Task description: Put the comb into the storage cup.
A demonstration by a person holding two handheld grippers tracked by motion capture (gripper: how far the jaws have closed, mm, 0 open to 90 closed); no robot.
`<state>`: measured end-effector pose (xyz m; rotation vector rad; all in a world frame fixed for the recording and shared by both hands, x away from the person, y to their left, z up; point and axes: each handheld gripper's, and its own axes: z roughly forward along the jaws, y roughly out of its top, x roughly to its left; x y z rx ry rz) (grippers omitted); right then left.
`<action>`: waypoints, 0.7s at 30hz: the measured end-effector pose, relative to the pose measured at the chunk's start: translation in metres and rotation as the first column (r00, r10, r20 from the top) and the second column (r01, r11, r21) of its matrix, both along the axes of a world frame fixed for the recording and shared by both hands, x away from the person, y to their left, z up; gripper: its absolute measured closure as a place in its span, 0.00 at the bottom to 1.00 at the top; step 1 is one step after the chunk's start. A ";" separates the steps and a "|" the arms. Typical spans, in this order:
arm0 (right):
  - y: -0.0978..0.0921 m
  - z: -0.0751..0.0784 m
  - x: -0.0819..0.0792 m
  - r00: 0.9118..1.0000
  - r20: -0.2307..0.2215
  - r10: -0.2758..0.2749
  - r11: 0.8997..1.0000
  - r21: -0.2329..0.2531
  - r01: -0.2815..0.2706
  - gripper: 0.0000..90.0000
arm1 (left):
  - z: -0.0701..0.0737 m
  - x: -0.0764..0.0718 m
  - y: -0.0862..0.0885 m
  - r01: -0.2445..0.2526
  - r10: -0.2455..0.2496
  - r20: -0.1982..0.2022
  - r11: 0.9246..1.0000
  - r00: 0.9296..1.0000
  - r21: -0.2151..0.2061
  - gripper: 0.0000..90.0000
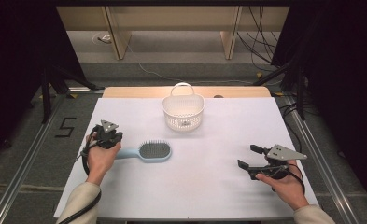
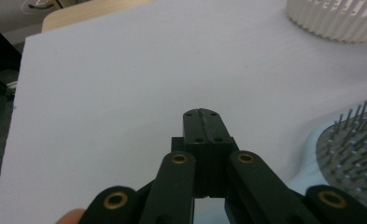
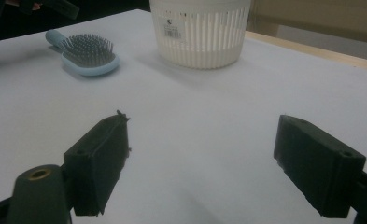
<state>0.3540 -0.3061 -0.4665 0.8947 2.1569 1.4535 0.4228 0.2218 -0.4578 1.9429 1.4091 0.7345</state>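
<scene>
The light-blue hairbrush [image 1: 149, 151] lies bristles-up on the white worktop [image 1: 204, 177], at seven o'clock from the white basket [image 1: 183, 112]. The left gripper [image 1: 107, 135], jaws clenched on nothing, sits just beside its handle. The right gripper [image 1: 246, 156], at four o'clock, is released wide.

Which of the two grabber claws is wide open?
The right gripper, on the side away from the hairbrush. Its jaws stand far apart, while the left gripper has its jaws pressed shut together.
</scene>
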 end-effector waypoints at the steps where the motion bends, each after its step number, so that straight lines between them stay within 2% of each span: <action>1: 0.000 0.000 0.000 1.000 0.000 0.000 1.000 0.000 0.000 0.21 | -0.002 0.002 0.000 0.002 -0.002 -0.009 1.000 1.000 0.000 1.00; 11: 0.000 0.000 0.000 1.000 0.001 0.000 1.000 -0.001 0.000 0.21 | -0.016 0.014 -0.005 0.012 -0.010 -0.089 1.000 0.996 0.021 1.00; 21: 0.000 -0.001 0.001 1.000 -0.001 0.006 1.000 -0.005 -0.006 0.21 | -0.026 0.019 -0.005 0.003 0.003 -0.166 0.999 0.986 0.038 1.00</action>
